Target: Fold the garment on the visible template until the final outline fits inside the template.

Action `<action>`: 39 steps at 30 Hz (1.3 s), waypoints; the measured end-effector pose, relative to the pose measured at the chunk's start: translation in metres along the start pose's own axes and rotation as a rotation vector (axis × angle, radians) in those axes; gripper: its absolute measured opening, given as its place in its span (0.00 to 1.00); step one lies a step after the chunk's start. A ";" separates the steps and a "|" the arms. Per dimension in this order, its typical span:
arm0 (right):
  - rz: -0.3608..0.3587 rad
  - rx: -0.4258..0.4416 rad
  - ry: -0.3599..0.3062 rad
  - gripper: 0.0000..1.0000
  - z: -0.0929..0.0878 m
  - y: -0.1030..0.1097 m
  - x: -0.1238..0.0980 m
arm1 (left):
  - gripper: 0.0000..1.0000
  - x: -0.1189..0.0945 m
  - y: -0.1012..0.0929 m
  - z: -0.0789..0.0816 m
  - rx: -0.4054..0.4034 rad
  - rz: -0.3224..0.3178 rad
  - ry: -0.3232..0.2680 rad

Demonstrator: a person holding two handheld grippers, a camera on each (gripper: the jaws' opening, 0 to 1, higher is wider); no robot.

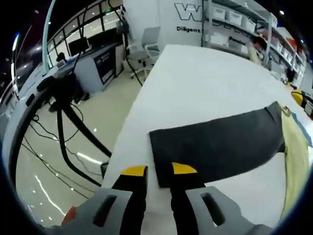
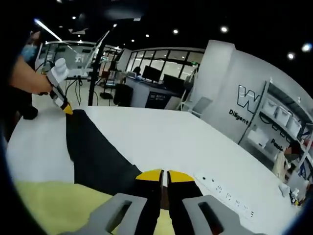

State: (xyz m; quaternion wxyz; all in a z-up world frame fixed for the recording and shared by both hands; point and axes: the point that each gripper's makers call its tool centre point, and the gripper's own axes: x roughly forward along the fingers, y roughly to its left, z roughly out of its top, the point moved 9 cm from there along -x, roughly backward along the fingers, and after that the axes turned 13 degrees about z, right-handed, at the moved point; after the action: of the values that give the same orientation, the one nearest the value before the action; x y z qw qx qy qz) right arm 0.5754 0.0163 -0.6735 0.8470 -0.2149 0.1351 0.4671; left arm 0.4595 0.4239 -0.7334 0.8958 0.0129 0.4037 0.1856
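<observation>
Garment (image 1: 217,147) of dark cloth lies flat on the white tabletop (image 1: 195,83), spread as a long strip; in the left gripper view its far end meets the yellow template (image 1: 296,156) at the right edge. The left tool (image 1: 159,170) sits low over the tabletop at the garment's near corner, its yellow-tipped jaws a little apart; one tip is on the bare tabletop, the other over the dark cloth, and whether they pinch the edge cannot be told. Left of the tabletop, past its edge, are a glossy floor with black cables (image 1: 73,132), a desk with monitors (image 1: 78,46) and an office chair (image 1: 149,44). Shelving with white bins (image 1: 234,19) stands at the far end.

In the right gripper view, a hand (image 2: 29,78) holds the left tool (image 2: 61,100) at the garment's (image 2: 98,156) far end, upper left. The right tool (image 2: 165,175) has its jaws nearly together, with only a slit between them, over the spot where dark cloth meets the yellow template (image 2: 54,205); a grip on the cloth cannot be made out. A row of small dark marks (image 2: 220,188) runs along the tabletop (image 2: 171,132) to the right.
</observation>
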 end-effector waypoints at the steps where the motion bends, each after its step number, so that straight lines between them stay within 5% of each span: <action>1: 0.000 0.005 -0.004 0.00 0.000 0.000 0.000 | 0.05 0.000 -0.001 0.000 0.001 -0.003 -0.005; 10: 0.037 -0.014 0.007 0.00 -0.009 0.021 -0.003 | 0.00 0.004 -0.003 -0.001 -0.017 0.001 0.004; 16: 0.031 0.007 0.023 0.00 -0.019 0.026 -0.025 | 0.00 0.003 -0.002 0.001 -0.025 -0.001 -0.005; 25: -0.025 0.114 -0.005 0.61 -0.027 0.038 -0.076 | 0.00 -0.012 -0.008 0.006 -0.028 -0.010 -0.028; 29: -0.041 0.187 0.016 0.70 -0.040 0.052 -0.103 | 0.00 -0.025 -0.012 0.005 -0.022 -0.009 -0.038; 39: -0.057 0.250 0.096 0.69 -0.066 0.096 -0.166 | 0.00 -0.044 -0.013 0.005 -0.026 -0.008 -0.048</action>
State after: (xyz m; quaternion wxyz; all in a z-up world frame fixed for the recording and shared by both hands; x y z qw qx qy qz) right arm 0.4049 -0.0922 -0.6824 0.8726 -0.1337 0.2264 0.4116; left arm 0.4407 0.3974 -0.7012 0.9061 0.0042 0.3795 0.1869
